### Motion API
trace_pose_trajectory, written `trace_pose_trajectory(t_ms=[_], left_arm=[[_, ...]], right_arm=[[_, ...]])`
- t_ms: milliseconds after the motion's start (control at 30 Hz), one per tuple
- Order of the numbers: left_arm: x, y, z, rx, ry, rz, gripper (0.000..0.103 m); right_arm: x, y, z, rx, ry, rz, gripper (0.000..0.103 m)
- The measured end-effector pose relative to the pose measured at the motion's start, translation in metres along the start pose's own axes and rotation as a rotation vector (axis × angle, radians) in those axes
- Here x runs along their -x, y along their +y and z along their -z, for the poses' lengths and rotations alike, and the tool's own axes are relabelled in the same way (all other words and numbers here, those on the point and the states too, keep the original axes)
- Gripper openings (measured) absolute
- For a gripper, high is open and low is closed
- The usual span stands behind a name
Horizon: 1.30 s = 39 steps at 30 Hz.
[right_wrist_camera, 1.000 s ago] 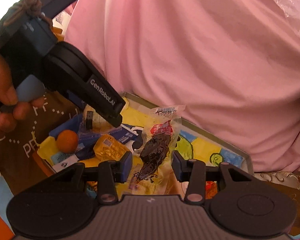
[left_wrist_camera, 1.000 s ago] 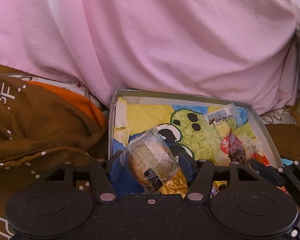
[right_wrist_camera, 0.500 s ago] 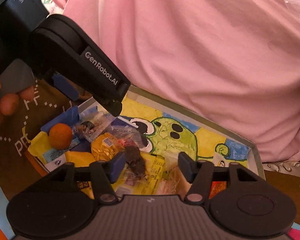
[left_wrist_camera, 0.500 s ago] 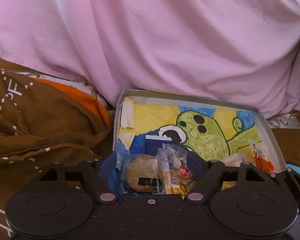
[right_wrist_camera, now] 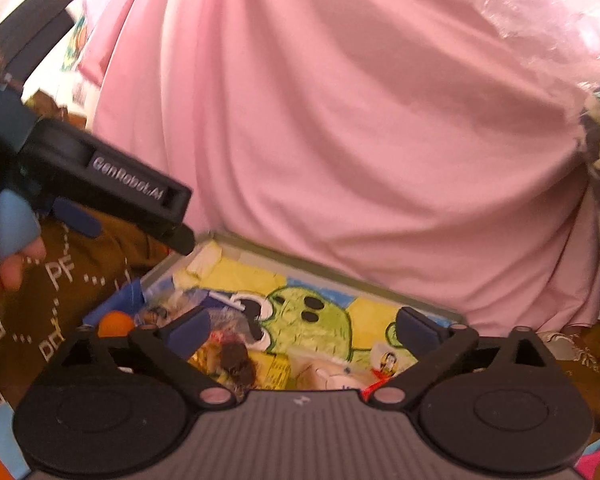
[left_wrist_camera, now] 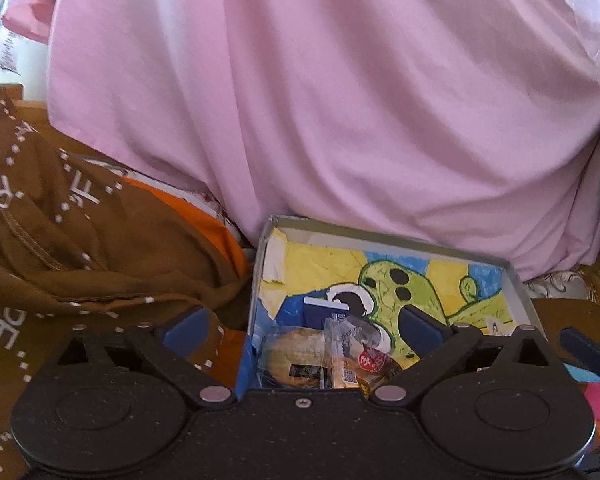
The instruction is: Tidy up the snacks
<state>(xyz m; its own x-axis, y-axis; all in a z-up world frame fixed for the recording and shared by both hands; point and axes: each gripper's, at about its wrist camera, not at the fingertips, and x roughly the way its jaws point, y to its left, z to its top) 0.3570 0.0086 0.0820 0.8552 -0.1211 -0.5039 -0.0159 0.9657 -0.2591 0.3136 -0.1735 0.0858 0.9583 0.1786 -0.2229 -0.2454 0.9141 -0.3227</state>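
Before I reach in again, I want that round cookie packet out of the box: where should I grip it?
The cookie packet lies flat in the near left corner of the box, with a clear wrapper overlapping its right edge. Bring the open left hand-held gripper down from above and pinch across the cookie's left, uncovered part; the box wall probably blocks a sideways approach.
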Motion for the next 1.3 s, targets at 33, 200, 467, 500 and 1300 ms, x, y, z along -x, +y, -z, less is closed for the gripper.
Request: trace_pose_trajectory(t_ms=[33, 200, 467, 500, 1300], left_arm=[[0.004, 0.0, 0.0, -0.002, -0.008, -0.004, 0.102], [0.021, -0.003, 0.002, -0.026, -0.041, -0.03, 0.102], [0.051, -0.003, 0.013, -0.054, -0.082, -0.067, 0.102], [0.056, -0.002, 0.015, -0.048, -0.086, -0.074, 0.102], [0.157, 0.005, 0.078, -0.015, -0.233, -0.155, 0.102]], right_arm=[[0.003, -0.001, -0.002, -0.007, -0.009, 0.001, 0.103], [0.017, -0.006, -0.007, -0.035, -0.03, 0.0, 0.103], [0.043, -0.01, -0.008, -0.081, -0.049, -0.003, 0.103], [0.046, -0.011, -0.009, -0.09, -0.048, -0.003, 0.103], [0.127, -0.011, 0.007, -0.245, -0.108, -0.01, 0.103]])
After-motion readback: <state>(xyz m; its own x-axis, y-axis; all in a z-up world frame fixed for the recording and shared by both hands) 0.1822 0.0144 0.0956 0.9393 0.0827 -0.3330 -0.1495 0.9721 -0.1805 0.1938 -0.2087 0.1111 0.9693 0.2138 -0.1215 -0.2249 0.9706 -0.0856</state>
